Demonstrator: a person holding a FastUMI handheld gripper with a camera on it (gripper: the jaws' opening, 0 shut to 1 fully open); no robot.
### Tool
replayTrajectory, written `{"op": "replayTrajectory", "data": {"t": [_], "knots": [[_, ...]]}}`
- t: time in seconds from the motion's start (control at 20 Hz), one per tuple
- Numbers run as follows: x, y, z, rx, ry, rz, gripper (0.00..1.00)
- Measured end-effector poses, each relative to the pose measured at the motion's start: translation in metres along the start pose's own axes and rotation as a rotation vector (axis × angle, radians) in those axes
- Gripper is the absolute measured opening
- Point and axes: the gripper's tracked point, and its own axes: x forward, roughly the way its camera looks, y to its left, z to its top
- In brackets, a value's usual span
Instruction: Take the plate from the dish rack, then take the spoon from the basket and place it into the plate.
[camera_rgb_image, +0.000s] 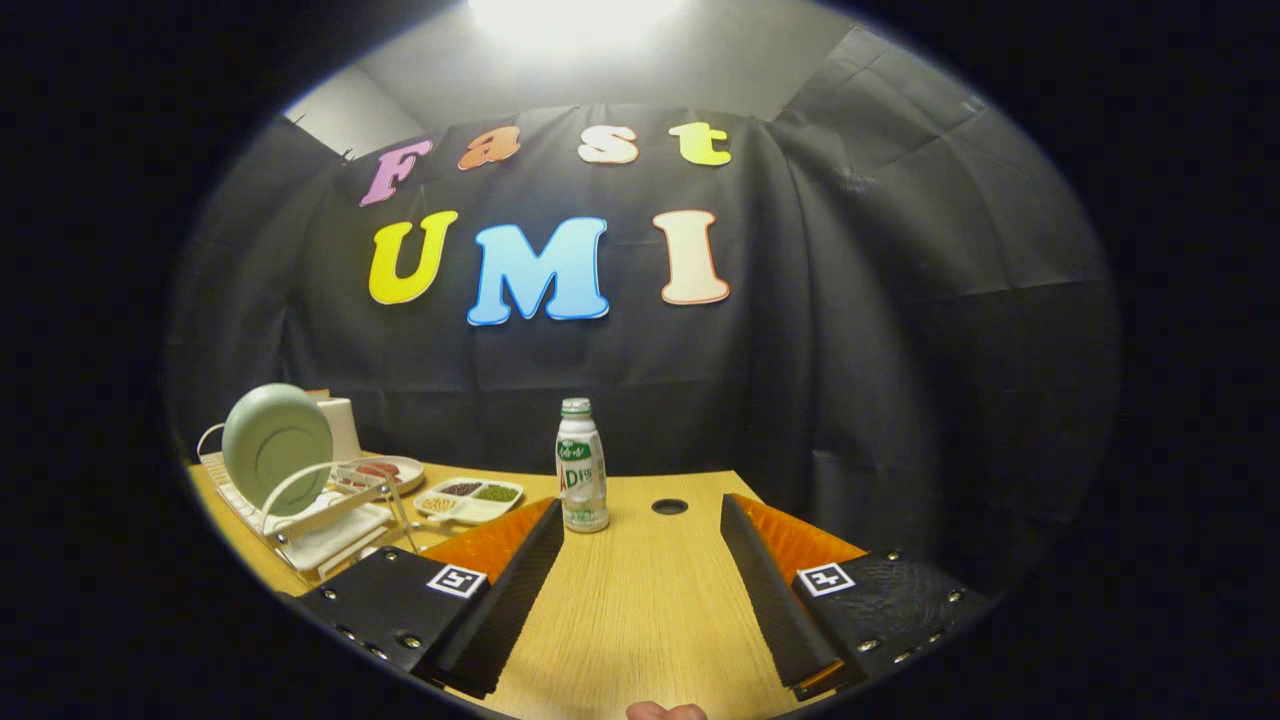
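Note:
A pale green plate (277, 447) stands on edge in a white dish rack (310, 525) at the left end of the wooden table, well to the left of my fingers. My gripper (641, 520) is open above the table, with only bare wood between its two black-and-orange fingers (510, 590). The basket and the spoon are too unclear to make out.
A white bottle with a green label (581, 467) stands upright just ahead of the left fingertip. Behind the rack lie a small dish of food (385, 470) and a divided tray (470, 497). A round cable hole (669, 506) sits in the table (640, 610) near its far edge.

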Motion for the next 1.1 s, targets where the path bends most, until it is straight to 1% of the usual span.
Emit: {"op": "replayTrajectory", "data": {"t": [0.15, 0.3, 0.45, 0.55, 0.65, 0.85, 1.1], "knots": [[-0.004, 0.007, 0.053, -0.03, -0.029, -0.004, 0.97], [-0.018, 0.023, 0.085, -0.032, 0.019, -0.023, 0.97], [-0.032, 0.041, 0.124, -0.041, 0.006, -0.041, 0.97], [-0.037, 0.059, 0.149, -0.075, -0.013, -0.035, 0.97], [-0.042, 0.083, 0.169, -0.067, -0.016, -0.015, 0.97], [-0.046, 0.134, 0.194, -0.042, -0.004, 0.0, 0.97], [-0.043, 0.189, 0.203, -0.012, 0.02, 0.0, 0.97]]}}
